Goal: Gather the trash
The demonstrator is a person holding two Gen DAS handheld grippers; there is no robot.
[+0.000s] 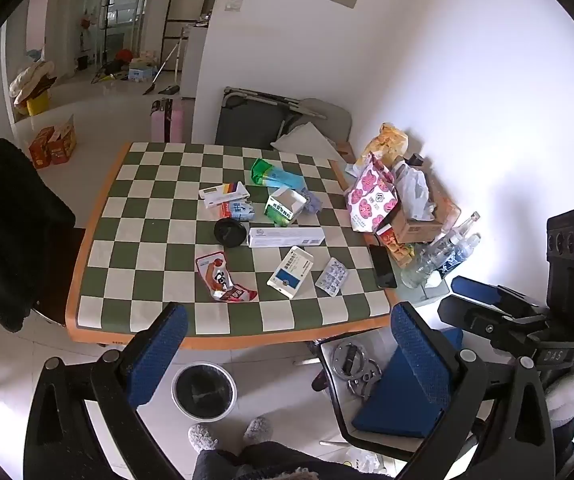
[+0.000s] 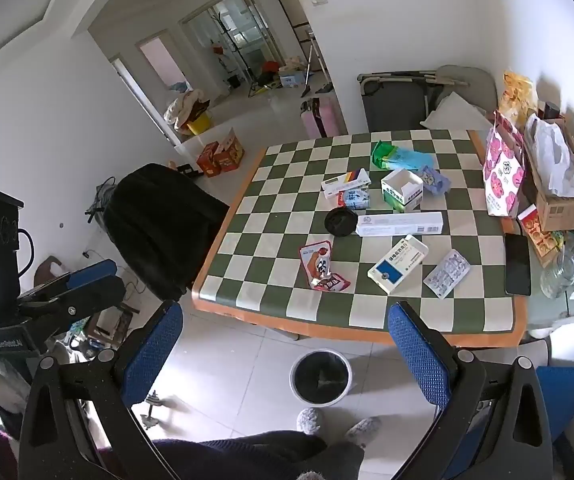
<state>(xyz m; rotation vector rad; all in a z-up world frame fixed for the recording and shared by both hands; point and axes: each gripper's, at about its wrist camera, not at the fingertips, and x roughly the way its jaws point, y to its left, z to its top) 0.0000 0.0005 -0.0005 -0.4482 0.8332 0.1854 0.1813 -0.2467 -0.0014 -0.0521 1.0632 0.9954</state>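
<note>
Left wrist view: the left gripper [image 1: 285, 344] stands wide open with nothing between its blue pads, hanging above the near edge of a table [image 1: 135, 340] covered in a green and white checked cloth. The trash lies scattered over the middle of that cloth. Nearest the edge is a red snack wrapper [image 1: 223, 278], then a blue and white medicine box [image 1: 290, 272] with a pill blister pack [image 1: 331, 276] just beside it. Further back sit a black round lid [image 1: 229, 232], a long white box [image 1: 286, 237], an open green and white carton [image 1: 285, 206], a green and blue bag [image 1: 275, 174] and a flat white box with coloured stripes [image 1: 223, 193]. A black phone [image 1: 383, 266] lies near the cloth's right edge. On the floor below the near edge stands a white bin with a black liner [image 1: 203, 390]. The right gripper [image 1: 483, 300] shows at the right, off the table, its blue pads apart.

Right wrist view: the right gripper [image 2: 285, 344] is likewise wide open and empty, over the floor just short of the table [image 2: 327, 330]. The bin [image 2: 321, 376] stands on the tiles between its fingers. The snack wrapper [image 2: 321, 266], the medicine box [image 2: 397, 264], the blister pack [image 2: 447, 274] and the long white box [image 2: 399, 224] lie apart from one another on the cloth. The left gripper [image 2: 79, 284] shows at the left edge, beside a dark chair [image 2: 159, 224].
</note>
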